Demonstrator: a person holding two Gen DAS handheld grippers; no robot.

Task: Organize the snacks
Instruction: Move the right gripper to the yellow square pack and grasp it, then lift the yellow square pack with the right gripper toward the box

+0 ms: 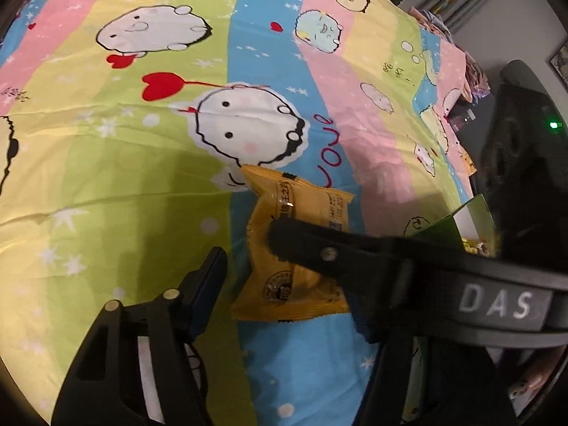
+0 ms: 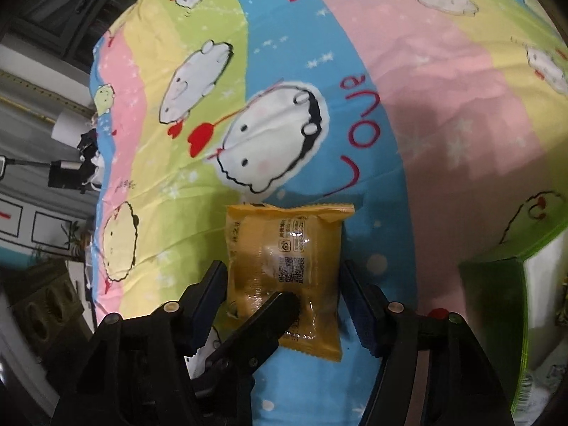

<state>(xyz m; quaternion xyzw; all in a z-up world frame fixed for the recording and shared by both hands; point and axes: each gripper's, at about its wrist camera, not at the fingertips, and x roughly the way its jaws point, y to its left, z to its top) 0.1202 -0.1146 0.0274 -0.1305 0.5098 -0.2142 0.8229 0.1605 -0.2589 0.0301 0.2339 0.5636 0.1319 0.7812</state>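
Note:
A yellow snack packet (image 1: 284, 209) lies flat on the cartoon bedsheet (image 1: 106, 177). My left gripper (image 1: 287, 284) straddles its near end. The left pad stands clear of the wrapper, and the right pad, half hidden, sits at the packet's corner. One finger of the right gripper (image 1: 355, 252) crosses over the packet. In the right wrist view the same packet (image 2: 284, 245) sits between the fingers of my right gripper (image 2: 282, 266). Both pads are close beside its long edges and the wrapper is not squeezed. A finger of the left gripper (image 2: 269, 316) rests over its near part.
A green box (image 2: 493, 301) with more snacks stands just right of the packet, seen as a green box (image 1: 458, 220) in the left wrist view. A black speaker (image 1: 514, 159) is beyond the bed's right edge. The sheet's left edge (image 2: 96, 177) drops to the floor.

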